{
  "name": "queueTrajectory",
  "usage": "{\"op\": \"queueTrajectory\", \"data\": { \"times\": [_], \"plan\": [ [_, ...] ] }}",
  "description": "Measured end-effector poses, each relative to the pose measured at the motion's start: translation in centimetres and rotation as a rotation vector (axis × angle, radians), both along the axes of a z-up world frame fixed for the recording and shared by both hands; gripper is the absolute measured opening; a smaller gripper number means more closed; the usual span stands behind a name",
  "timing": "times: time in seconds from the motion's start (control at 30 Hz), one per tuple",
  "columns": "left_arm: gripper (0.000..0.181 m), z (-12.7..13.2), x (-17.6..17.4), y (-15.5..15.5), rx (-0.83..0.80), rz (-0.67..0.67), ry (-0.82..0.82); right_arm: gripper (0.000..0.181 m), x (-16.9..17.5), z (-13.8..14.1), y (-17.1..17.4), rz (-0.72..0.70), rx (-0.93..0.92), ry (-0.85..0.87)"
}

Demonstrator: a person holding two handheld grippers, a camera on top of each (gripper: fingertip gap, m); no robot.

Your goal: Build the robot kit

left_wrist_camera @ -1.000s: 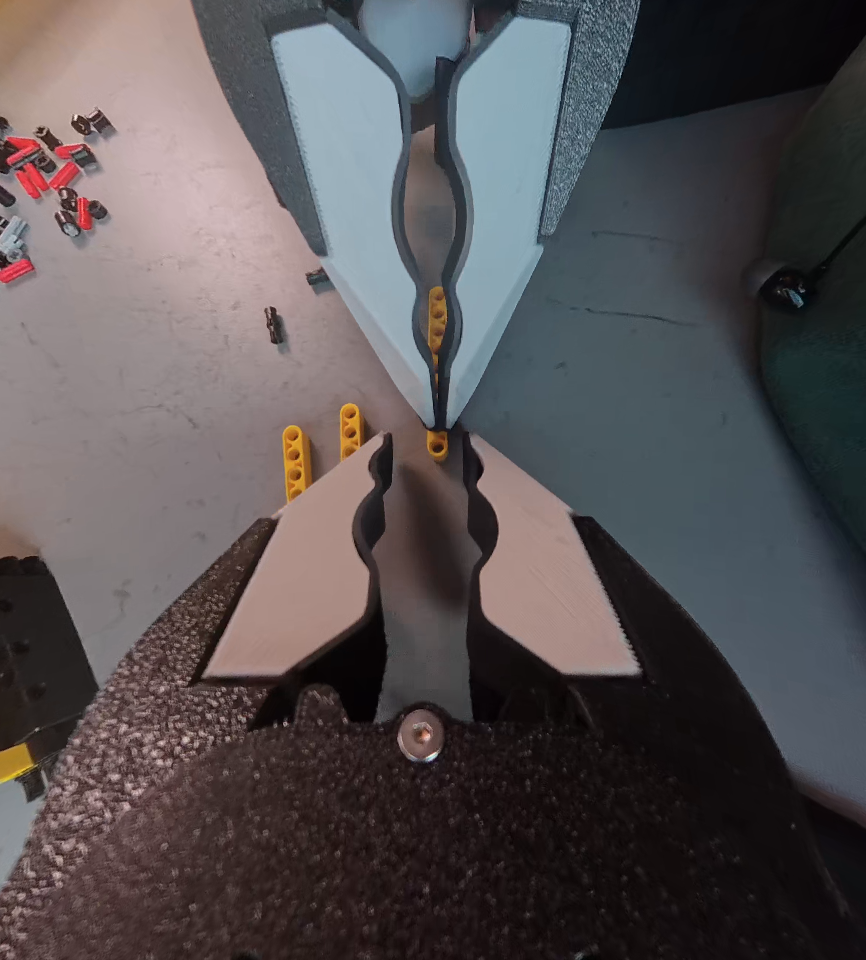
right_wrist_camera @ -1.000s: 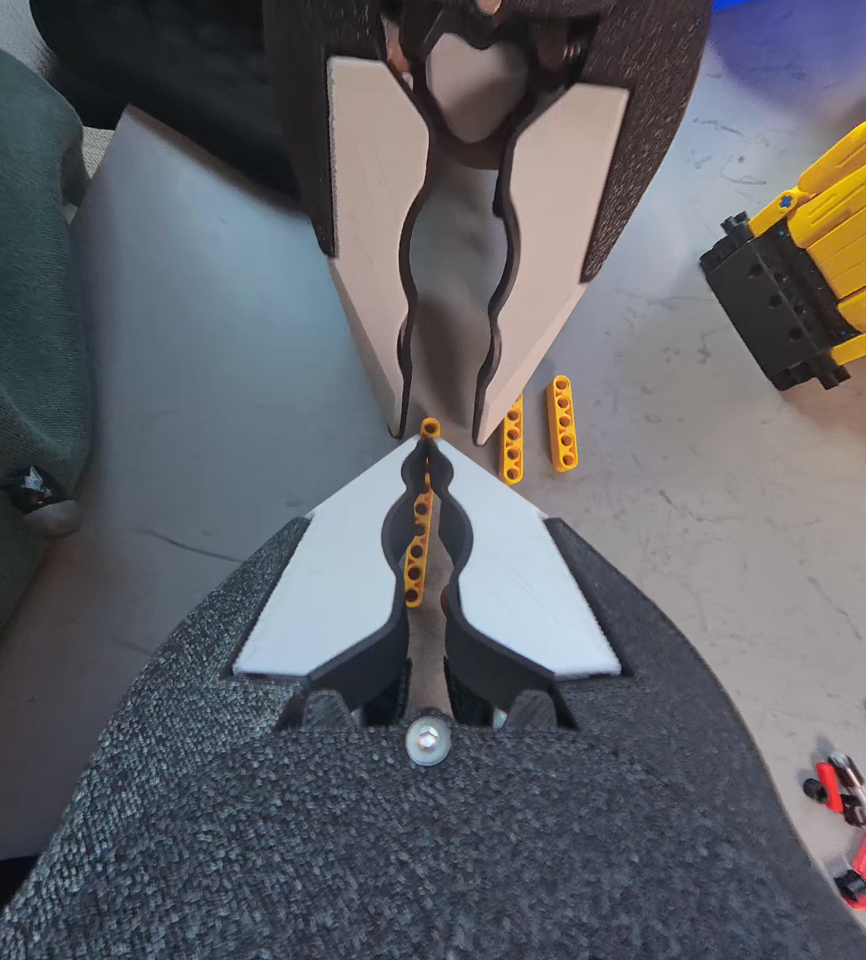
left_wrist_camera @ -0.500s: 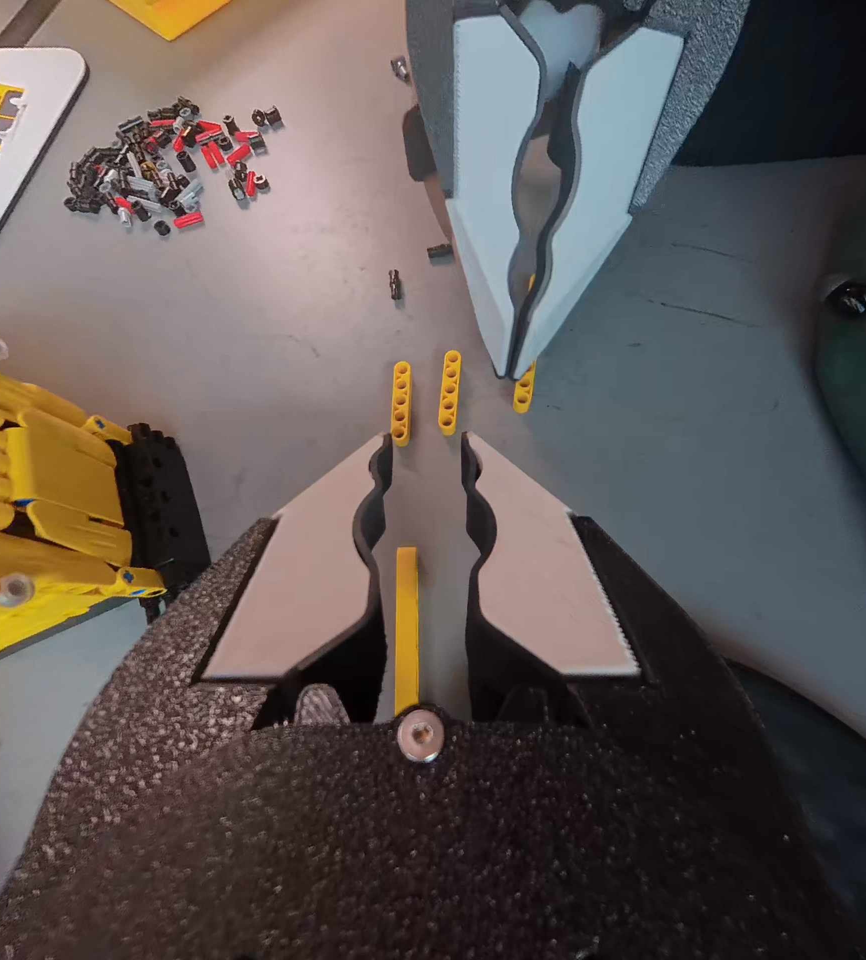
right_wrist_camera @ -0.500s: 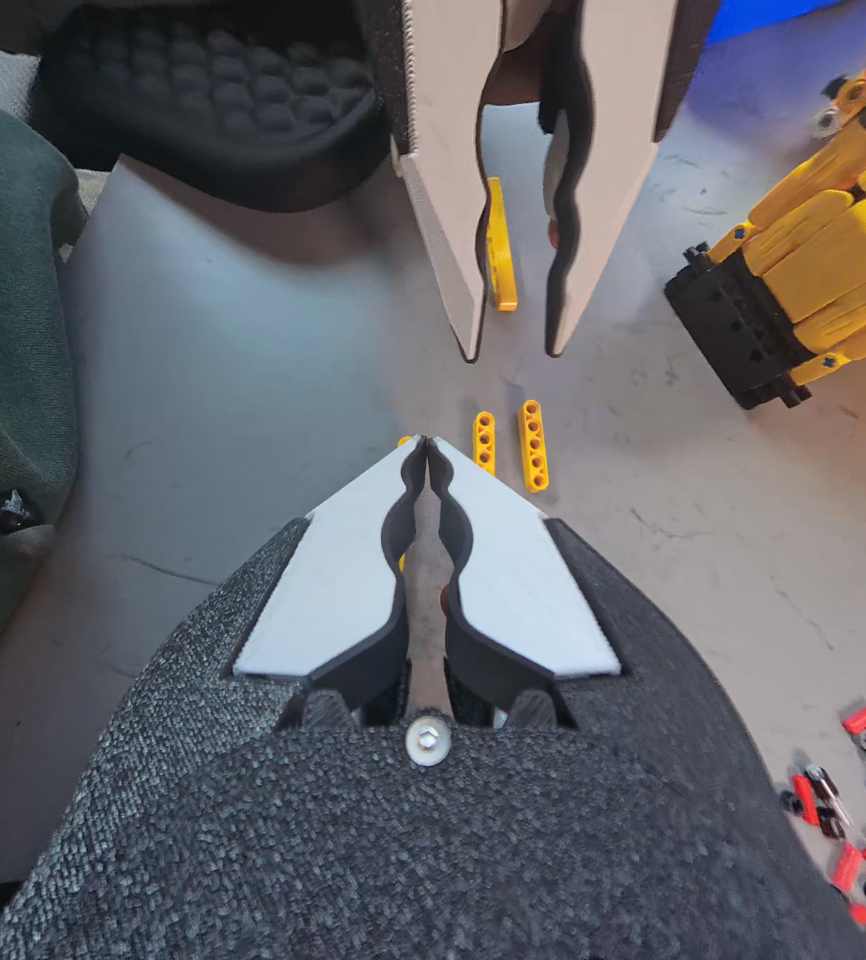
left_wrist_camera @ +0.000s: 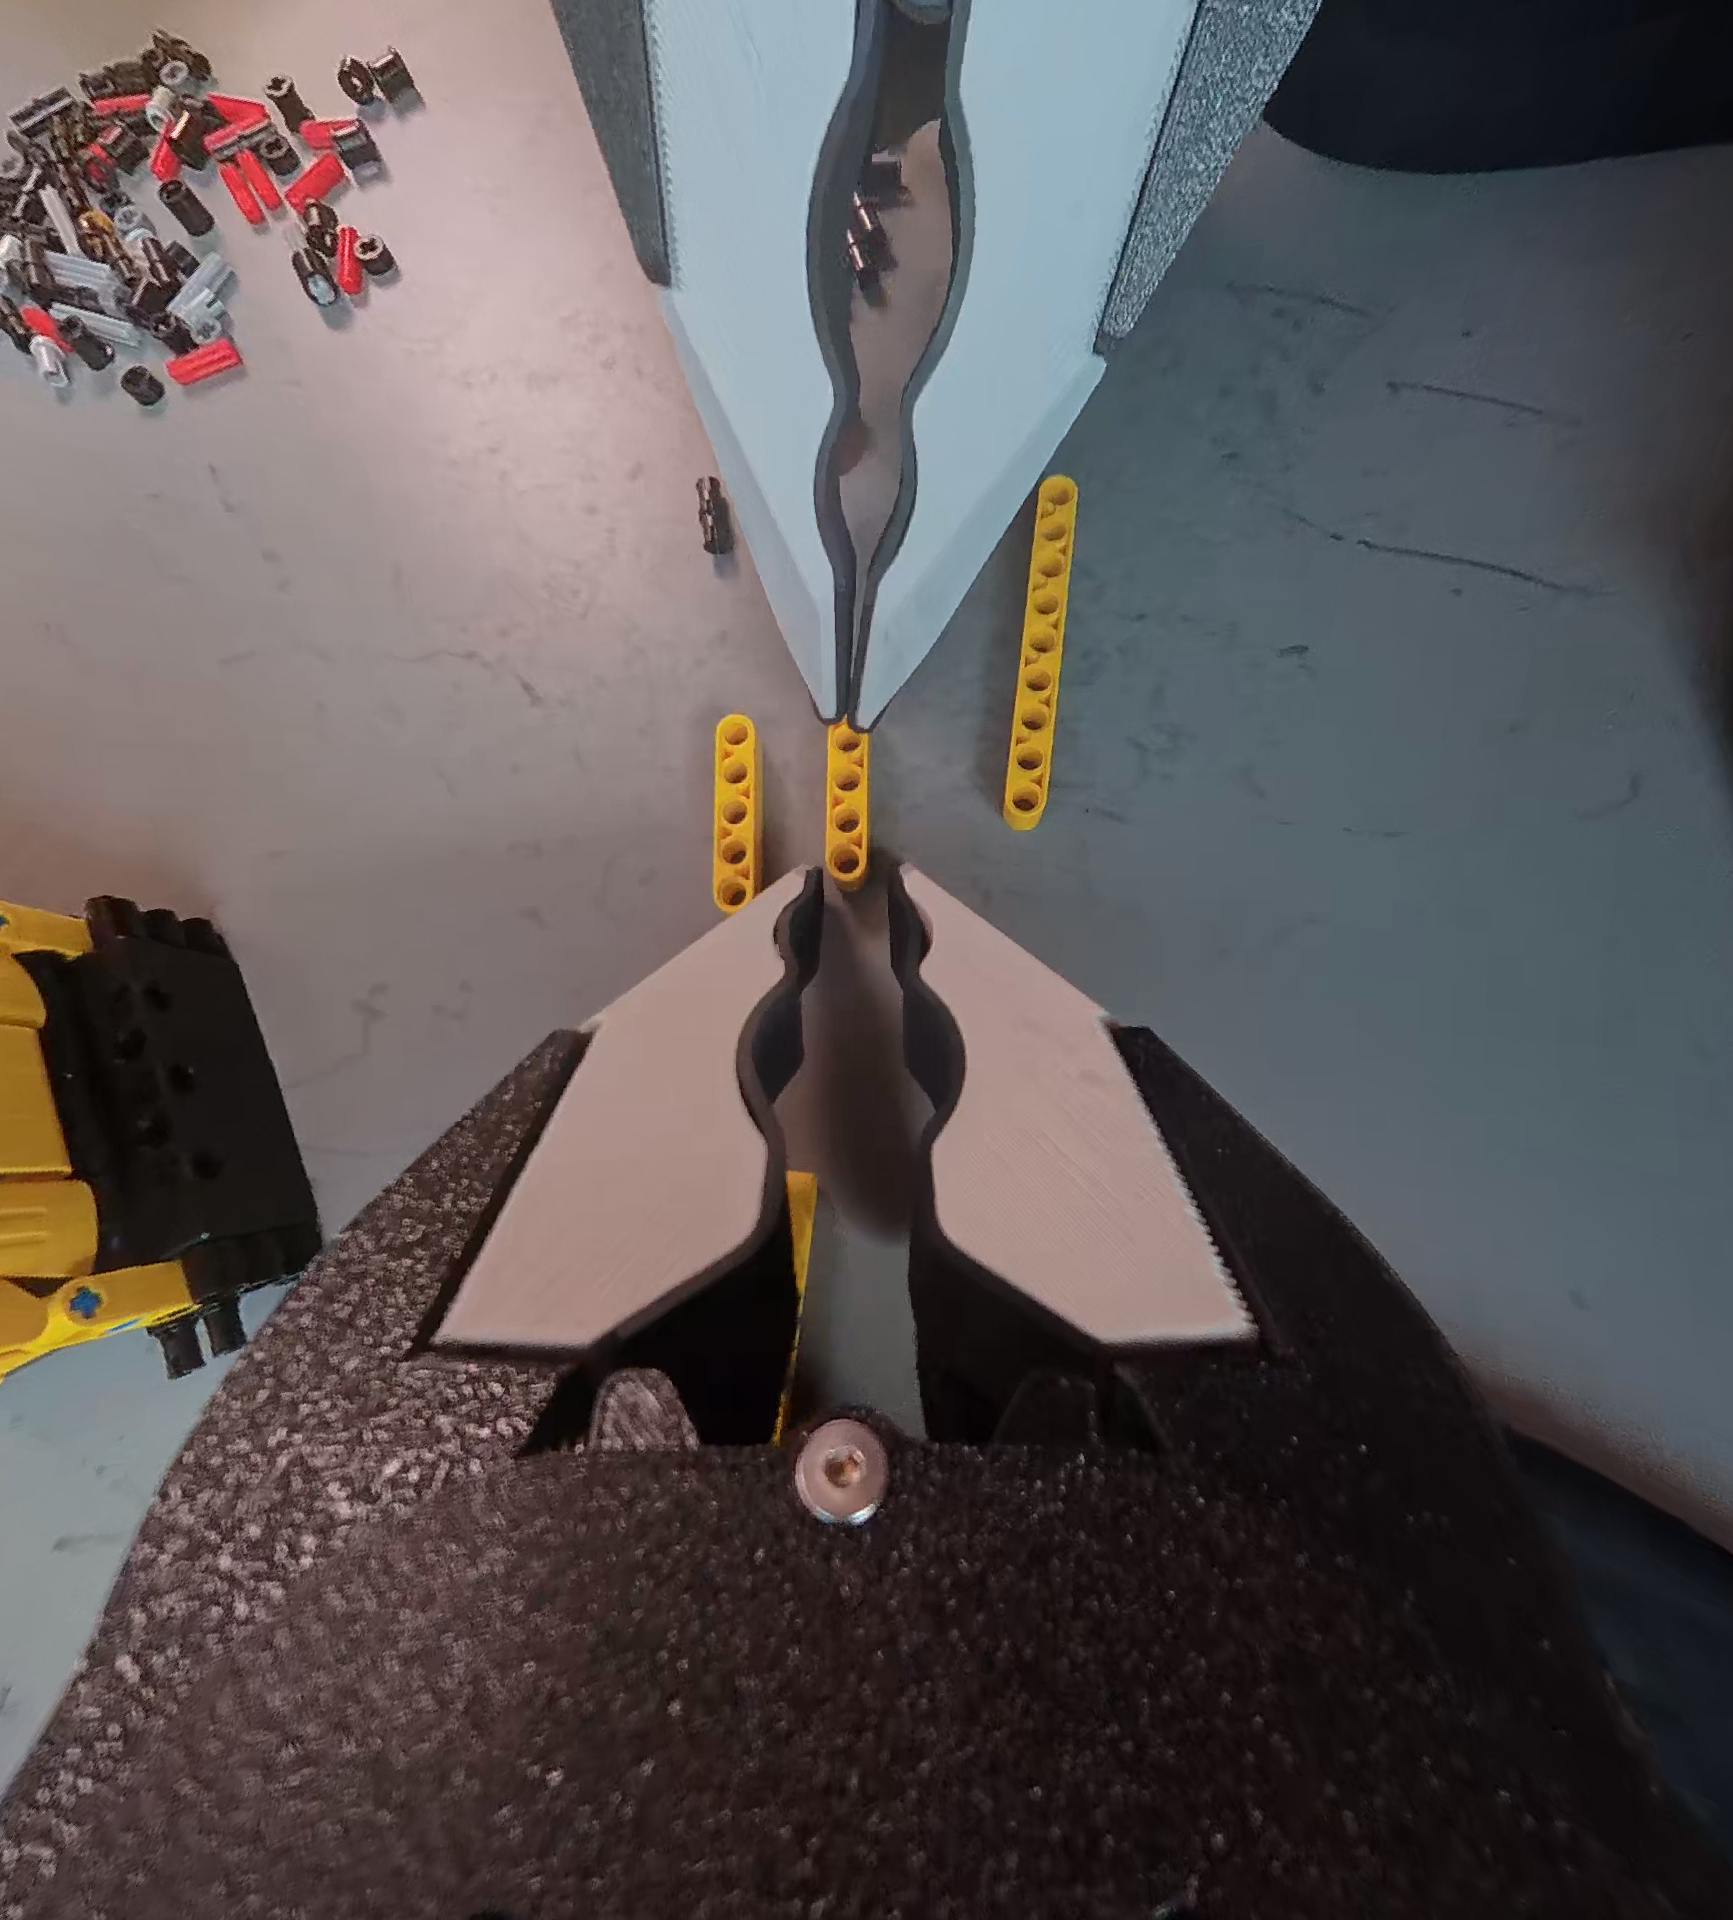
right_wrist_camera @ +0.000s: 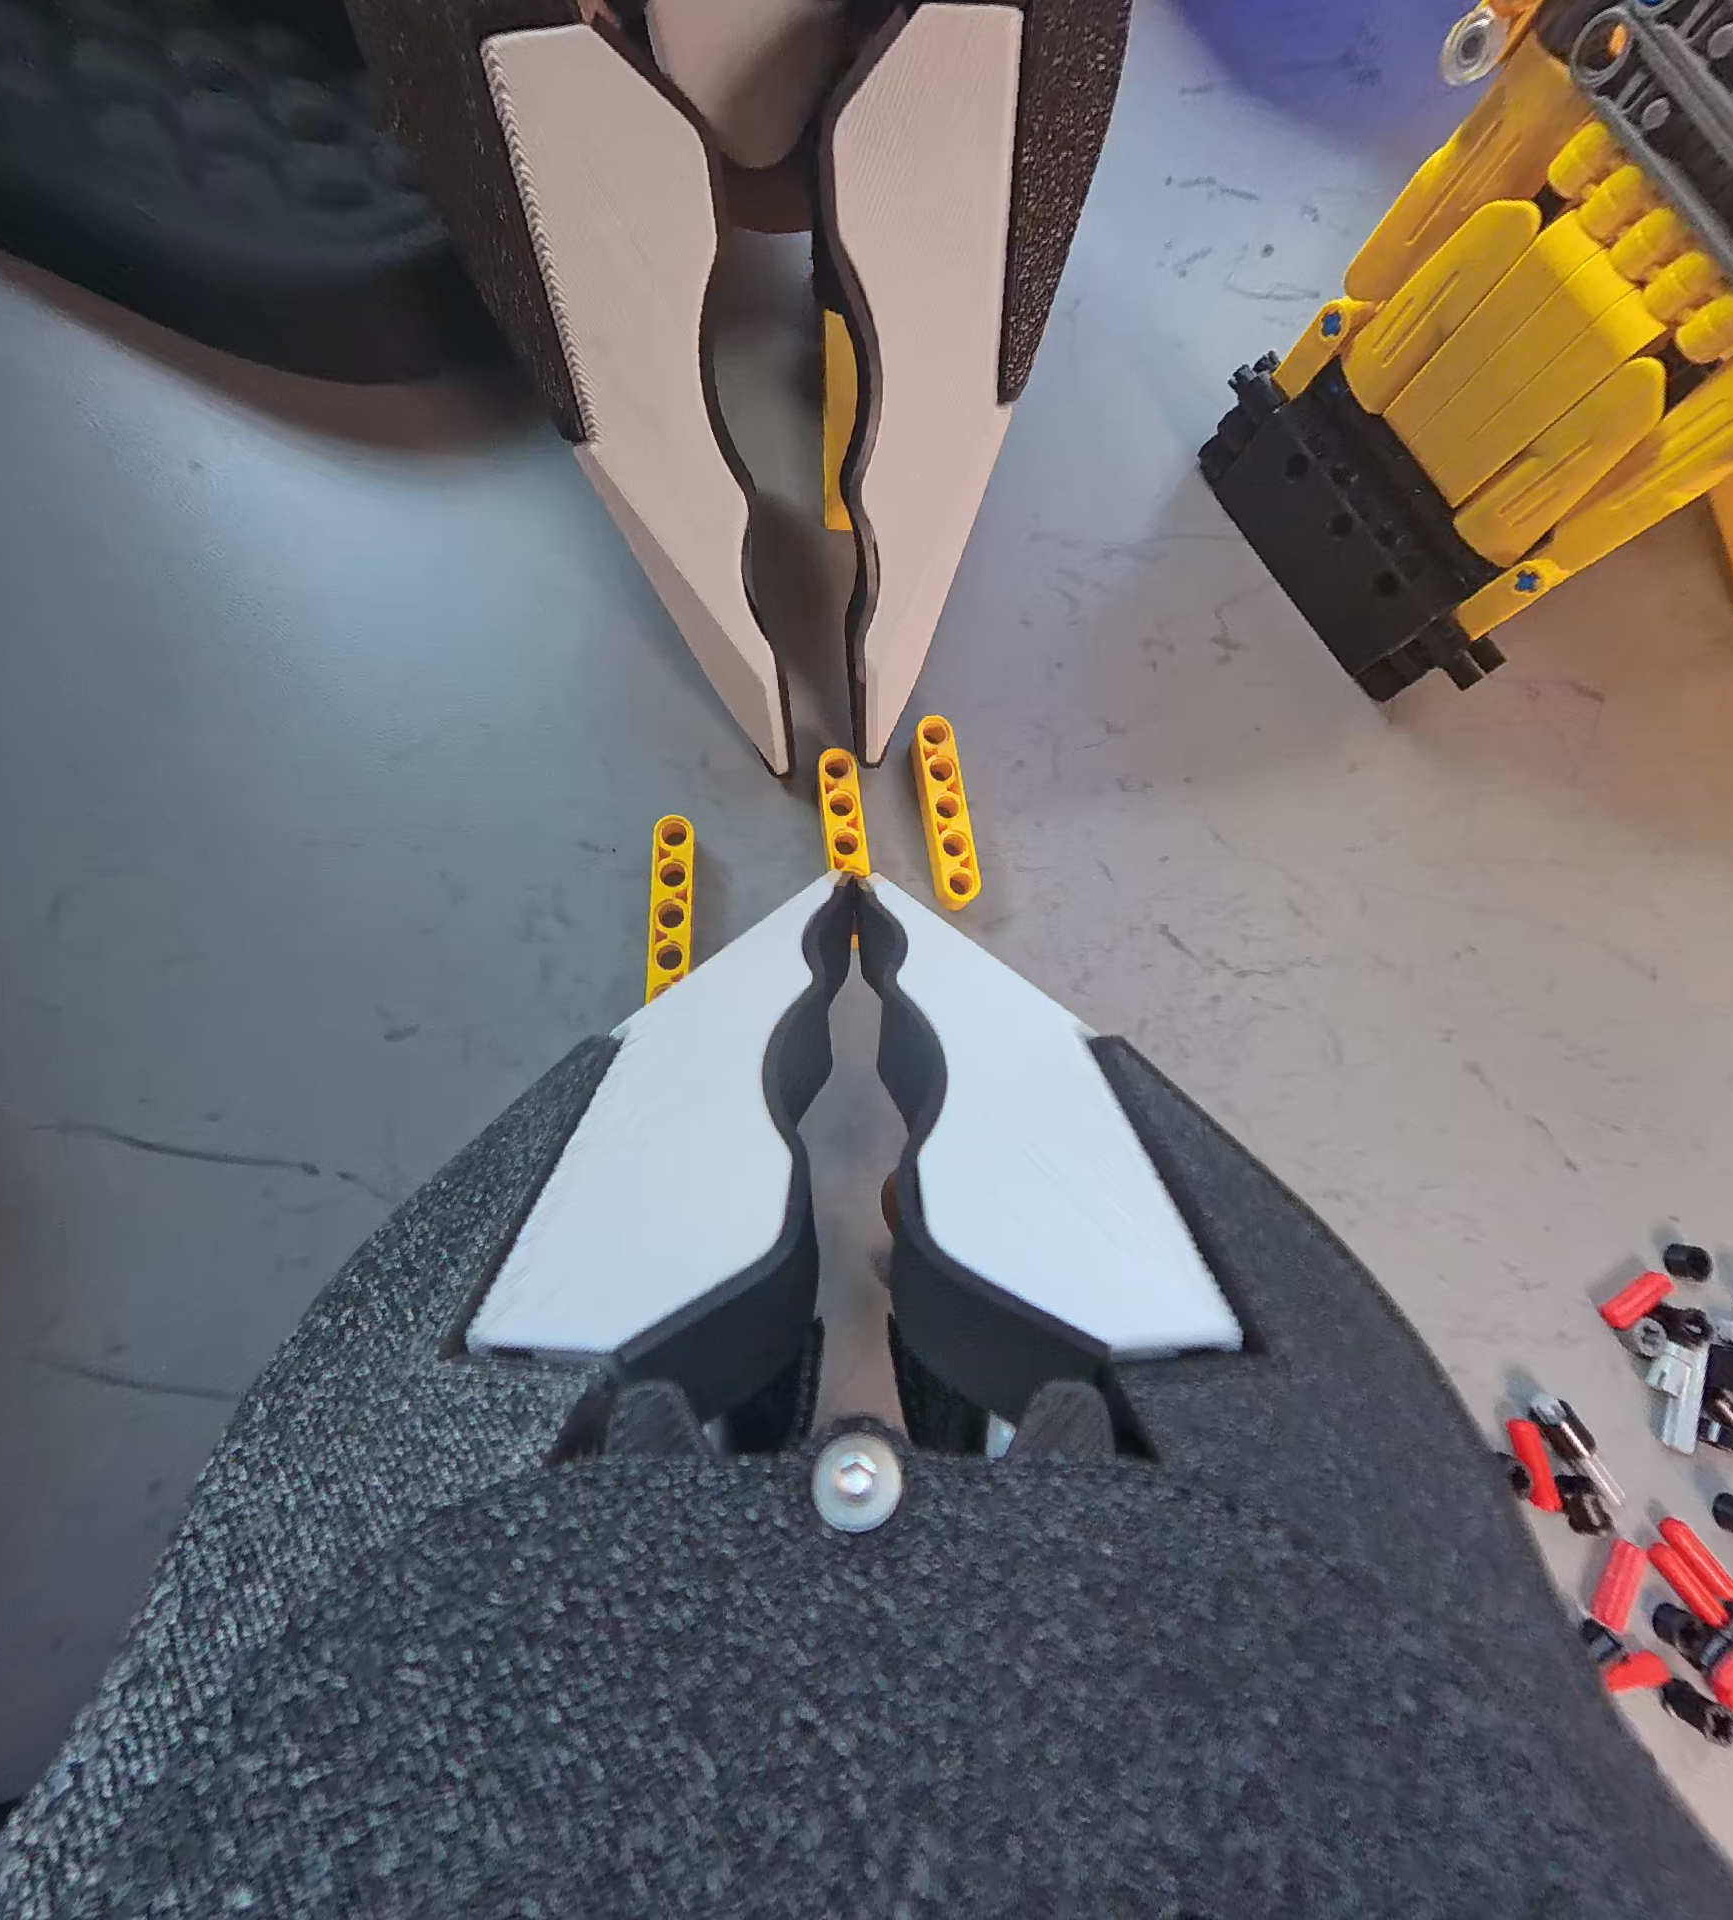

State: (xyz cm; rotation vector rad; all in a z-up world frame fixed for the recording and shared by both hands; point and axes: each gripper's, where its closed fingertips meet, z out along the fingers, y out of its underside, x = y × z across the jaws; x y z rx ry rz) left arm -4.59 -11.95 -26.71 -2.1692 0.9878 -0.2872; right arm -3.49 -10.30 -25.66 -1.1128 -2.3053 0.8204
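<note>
- Left wrist view: the left tool (left_wrist_camera: pixel 854 891) hangs low over the grey tabletop (left_wrist_camera: pixel 1361 727), its jaws parted a little, nothing between the tips.
- One end of a short yellow beam (left_wrist_camera: pixel 846 805) lies just ahead of that gap.
- Facing it, the right tool (left_wrist_camera: pixel 849 717) has its tips pressed together, empty, right at the beam's far end; contact is hard to judge.
- A second short beam (left_wrist_camera: pixel 735 810) lies just beside, parallel; a long yellow beam (left_wrist_camera: pixel 1041 652) lies a bit farther off on the other side.
- A yellow strip (left_wrist_camera: pixel 797 1288) shows deep between the left tool's fingers, what it is unclear.
- Right wrist view: a yellow-and-black brick model (right_wrist_camera: pixel 1527 395) sits to the right, and a heap of red, black and grey pins (right_wrist_camera: pixel 1714 1496) lies near the lower right.
</note>
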Motion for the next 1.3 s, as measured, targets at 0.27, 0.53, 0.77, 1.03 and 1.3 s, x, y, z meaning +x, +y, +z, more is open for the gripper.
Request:
{"op": "queueTrajectory", "data": {
  "times": [0.27,0.53,0.77,1.03,1.3],
  "plan": [
    [0.007,-0.1,0.2,0.1,0.001,-0.005,-0.003,0.000,-0.5,0.3,-0.5,0.017,-0.011,0.011],
    [0.007,-0.1,0.3,0.1,0.001,-0.004,-0.009,0.000,-1.0,0.4,-1.0,0.036,-0.017,0.016],
    [0.007,-0.1,0.2,0.1,-0.002,-0.002,-0.016,0.000,-1.8,0.4,-1.6,0.055,-0.004,0.031],
    [0.021,0.5,-0.1,0.1,0.022,0.002,-0.031,0.007,-1.3,1.8,-0.9,0.030,-0.047,0.074],
    [0.036,2.1,-6.8,-4.1,-0.075,0.129,-0.005,0.017,4.7,0.7,-0.2,0.034,-0.066,-0.059]
  ]
}}
